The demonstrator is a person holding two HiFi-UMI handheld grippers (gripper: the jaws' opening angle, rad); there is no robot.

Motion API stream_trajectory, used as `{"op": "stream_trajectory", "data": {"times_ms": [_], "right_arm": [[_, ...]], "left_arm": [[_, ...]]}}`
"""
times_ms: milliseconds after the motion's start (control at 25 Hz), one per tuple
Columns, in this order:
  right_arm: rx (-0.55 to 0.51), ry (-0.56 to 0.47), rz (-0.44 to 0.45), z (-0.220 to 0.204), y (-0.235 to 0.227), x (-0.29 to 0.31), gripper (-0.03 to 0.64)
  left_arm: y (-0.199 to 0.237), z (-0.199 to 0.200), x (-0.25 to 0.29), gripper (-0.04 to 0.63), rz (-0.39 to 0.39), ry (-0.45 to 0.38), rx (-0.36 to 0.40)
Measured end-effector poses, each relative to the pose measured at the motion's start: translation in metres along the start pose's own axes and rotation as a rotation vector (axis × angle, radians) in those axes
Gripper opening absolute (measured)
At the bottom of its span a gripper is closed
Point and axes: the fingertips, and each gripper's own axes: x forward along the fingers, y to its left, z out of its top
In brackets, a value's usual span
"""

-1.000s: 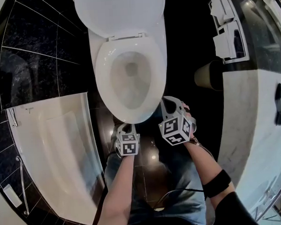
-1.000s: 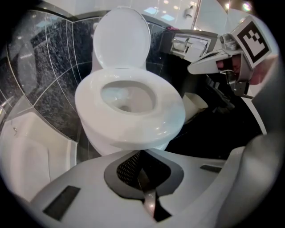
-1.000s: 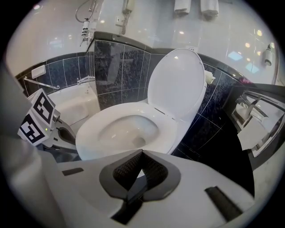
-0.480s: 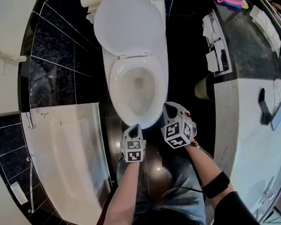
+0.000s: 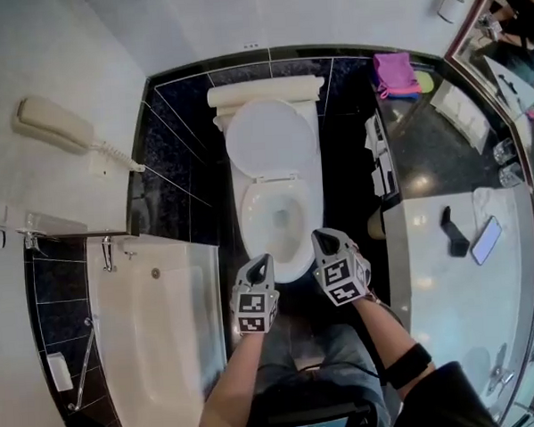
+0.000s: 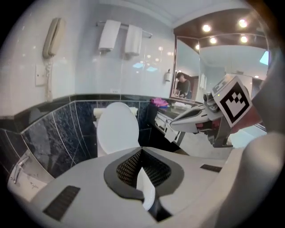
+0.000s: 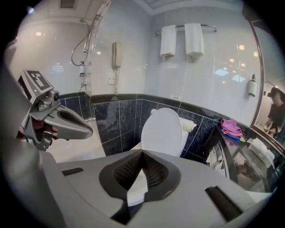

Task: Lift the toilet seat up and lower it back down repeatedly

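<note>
The white toilet stands against the dark tiled wall with its lid (image 5: 270, 138) raised and the seat (image 5: 254, 209) lying flat on the bowl. My left gripper (image 5: 263, 258) hovers above the bowl's front left edge, shut and empty. To its right, my right gripper (image 5: 320, 236) hangs over the front right edge, also shut with nothing in it. Neither touches the seat. In the left gripper view the closed jaws (image 6: 141, 150) point at the lid (image 6: 116, 128), with the right gripper (image 6: 196, 118) alongside. The right gripper view shows its shut jaws (image 7: 142, 153) below the lid (image 7: 164, 131).
A white bathtub (image 5: 157, 330) lies to the left of the toilet. A marble vanity counter (image 5: 450, 297) with a phone (image 5: 485, 239) runs along the right. A wall telephone (image 5: 55, 124) hangs at the left, and a pink cloth (image 5: 393, 70) lies at the back right.
Both grippers have risen from low at the bowl's front rim to well above it. The head view has pulled up and back, so much more of the room shows.
</note>
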Motion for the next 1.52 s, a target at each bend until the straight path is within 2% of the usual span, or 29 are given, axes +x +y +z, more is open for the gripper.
{"op": "stream_trajectory", "data": {"times_ms": [200,480,760,1200,1320,1520], "right_arm": [[0.007,-0.093,0.001,0.065,-0.008,-0.052,0.020],[0.034,-0.149,-0.020,0.101,-0.014,-0.096,0.020],[0.066,-0.173,-0.036,0.111,-0.016,-0.120,0.020],[0.074,-0.167,-0.034,0.100,-0.020,-0.126,0.020],[0.104,-0.157,-0.040,0.096,-0.024,-0.122,0.021],[0.185,-0.118,-0.045,0.067,-0.037,-0.101,0.023]], "left_arm": [[0.007,0.077,-0.048,-0.005,0.007,-0.099,0.045],[0.019,0.130,-0.098,-0.005,0.012,-0.176,0.052],[0.019,0.150,-0.129,-0.005,0.009,-0.217,0.061],[0.015,0.145,-0.135,-0.005,0.048,-0.237,0.047],[0.015,0.142,-0.133,-0.005,0.057,-0.231,0.059],[0.020,0.145,-0.123,-0.005,0.065,-0.223,0.083]]}}
